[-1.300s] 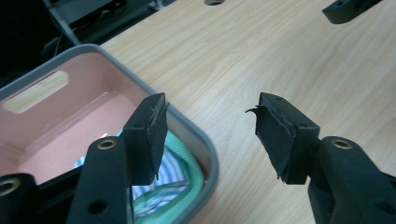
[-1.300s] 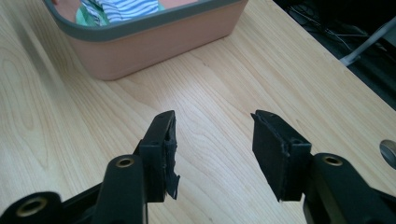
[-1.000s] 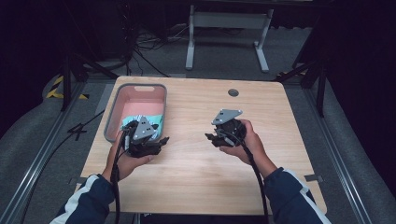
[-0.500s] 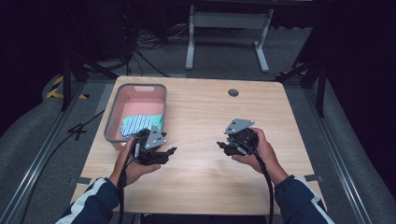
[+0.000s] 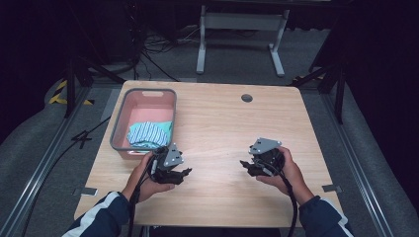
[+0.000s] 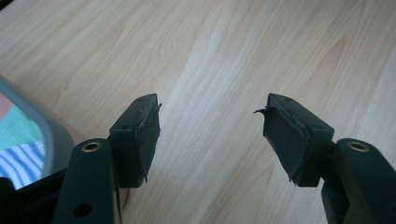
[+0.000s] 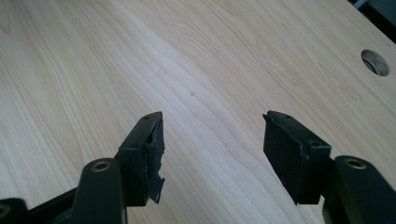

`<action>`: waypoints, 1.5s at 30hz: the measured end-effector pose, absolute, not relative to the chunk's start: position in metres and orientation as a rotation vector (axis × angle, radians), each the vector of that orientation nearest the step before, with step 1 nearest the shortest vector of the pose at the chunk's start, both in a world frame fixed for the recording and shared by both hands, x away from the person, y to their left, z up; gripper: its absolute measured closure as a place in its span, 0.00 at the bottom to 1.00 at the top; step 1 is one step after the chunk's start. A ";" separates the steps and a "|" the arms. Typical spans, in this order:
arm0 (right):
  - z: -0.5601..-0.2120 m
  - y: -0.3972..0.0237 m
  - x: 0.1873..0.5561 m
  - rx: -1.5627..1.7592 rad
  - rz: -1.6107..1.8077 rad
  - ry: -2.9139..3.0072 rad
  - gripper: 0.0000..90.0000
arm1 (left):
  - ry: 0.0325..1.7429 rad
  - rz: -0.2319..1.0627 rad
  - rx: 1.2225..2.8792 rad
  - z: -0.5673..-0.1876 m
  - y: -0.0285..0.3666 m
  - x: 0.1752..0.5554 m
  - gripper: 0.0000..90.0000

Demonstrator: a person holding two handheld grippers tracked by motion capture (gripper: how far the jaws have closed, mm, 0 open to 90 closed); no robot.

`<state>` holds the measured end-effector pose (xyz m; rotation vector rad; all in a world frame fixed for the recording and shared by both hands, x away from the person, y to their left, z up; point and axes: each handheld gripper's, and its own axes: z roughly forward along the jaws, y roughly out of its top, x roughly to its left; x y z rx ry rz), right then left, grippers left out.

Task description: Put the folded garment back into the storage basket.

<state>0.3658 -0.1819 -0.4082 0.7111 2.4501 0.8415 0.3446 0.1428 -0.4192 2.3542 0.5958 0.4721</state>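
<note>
Left gripper (image 5: 185, 172) and right gripper (image 5: 244, 163) rest low on the bench (image 5: 222, 123), jaws apart, both empty, likely idle. Striped cloth (image 5: 147, 133) sits in the pink bin (image 5: 121, 121) at ten o'clock, contained.

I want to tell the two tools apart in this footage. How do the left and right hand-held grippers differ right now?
The left hand-held gripper sits just beside the pink basket holding striped cloth; the right hand-held gripper is over bare table. The left points right, the right points left. Both are open and empty.
</note>
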 end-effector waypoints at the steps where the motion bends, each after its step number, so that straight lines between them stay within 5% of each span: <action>1: -0.410 -0.184 0.364 0.707 0.839 2.444 0.43 | 0.593 0.469 2.355 -0.421 0.142 0.344 0.40; 45: -0.486 -0.284 0.326 1.065 1.061 2.383 0.23 | 0.554 0.196 2.334 -0.483 0.149 0.339 0.14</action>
